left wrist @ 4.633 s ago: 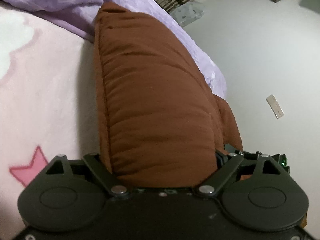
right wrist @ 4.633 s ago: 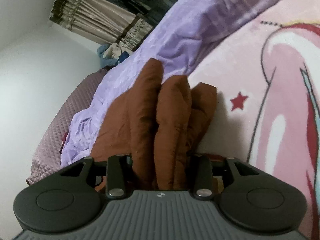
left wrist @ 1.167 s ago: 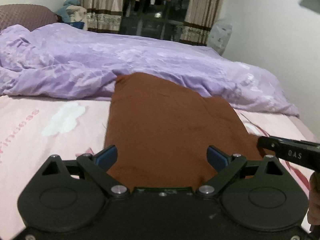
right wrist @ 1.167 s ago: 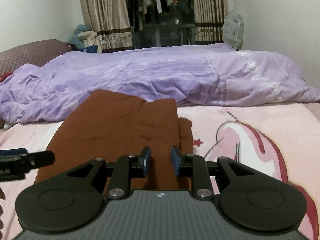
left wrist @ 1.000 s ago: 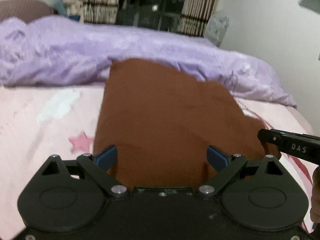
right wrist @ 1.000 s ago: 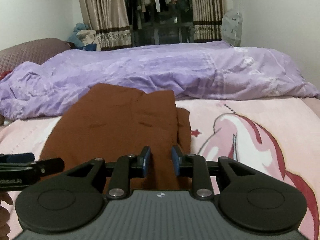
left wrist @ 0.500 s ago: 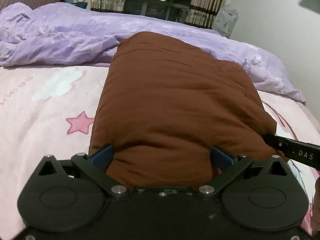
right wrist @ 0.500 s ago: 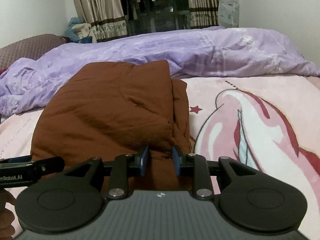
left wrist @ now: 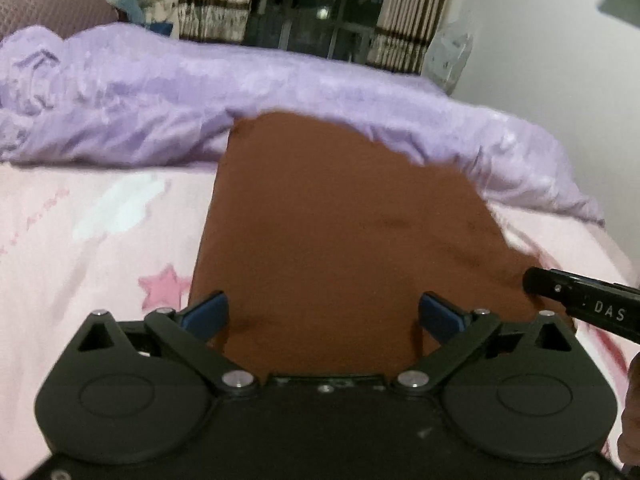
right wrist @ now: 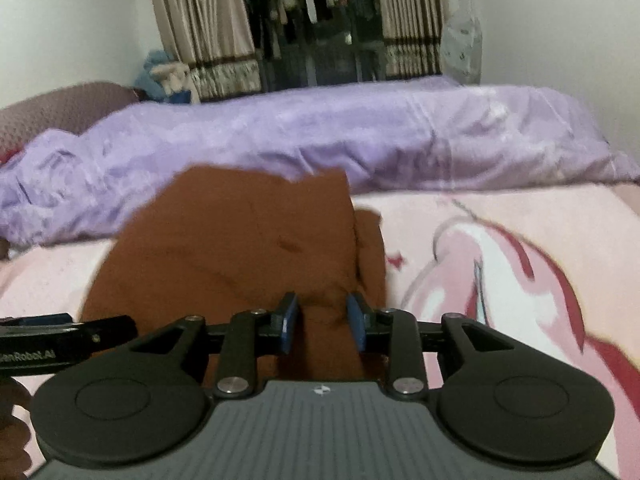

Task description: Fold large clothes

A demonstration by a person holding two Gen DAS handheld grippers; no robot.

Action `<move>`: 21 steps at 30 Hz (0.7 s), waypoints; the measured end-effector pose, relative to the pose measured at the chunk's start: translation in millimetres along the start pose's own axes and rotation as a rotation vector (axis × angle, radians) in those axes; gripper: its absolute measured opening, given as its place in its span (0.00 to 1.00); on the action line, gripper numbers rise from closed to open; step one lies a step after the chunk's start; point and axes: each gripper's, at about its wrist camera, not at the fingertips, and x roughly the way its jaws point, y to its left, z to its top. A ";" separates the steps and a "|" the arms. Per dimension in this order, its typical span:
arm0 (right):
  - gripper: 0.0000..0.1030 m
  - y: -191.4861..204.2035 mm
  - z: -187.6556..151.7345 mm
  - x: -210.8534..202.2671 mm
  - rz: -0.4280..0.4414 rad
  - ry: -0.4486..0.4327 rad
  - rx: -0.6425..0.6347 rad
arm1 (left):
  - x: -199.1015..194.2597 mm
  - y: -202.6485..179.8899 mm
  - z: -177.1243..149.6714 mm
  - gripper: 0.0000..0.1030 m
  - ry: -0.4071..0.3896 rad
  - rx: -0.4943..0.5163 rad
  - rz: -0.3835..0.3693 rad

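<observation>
Left wrist view: folded brown garment lying on the pink blanket, long axis running straight ahead. Left gripper — jaws wide, empty — straddles its near edge; right gripper, part-open, brackets the near right corner, gripping nothing.

We see both views under soft, even indoor light, moderately dim, with no hard shadows or glare. Motion blur smears the purple duvet and the edges of the brown garment; the pink blanket print is likewise soft. Fisheye curvature bends the walls, and dark vignetting clips the right view's upper corners.
</observation>
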 end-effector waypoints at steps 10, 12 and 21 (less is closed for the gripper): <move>0.35 2.0 28.3 69.3 -0.001 0.111 0.068 | 48.7 -1.7 37.4 0.99 0.033 0.032 0.072; 0.35 -0.5 19.2 79.7 0.001 0.137 0.084 | 61.6 3.1 31.0 1.00 0.067 0.027 0.066; 0.35 -0.8 -0.3 90.2 0.020 0.114 0.065 | 82.7 15.2 20.5 1.00 0.083 0.009 0.077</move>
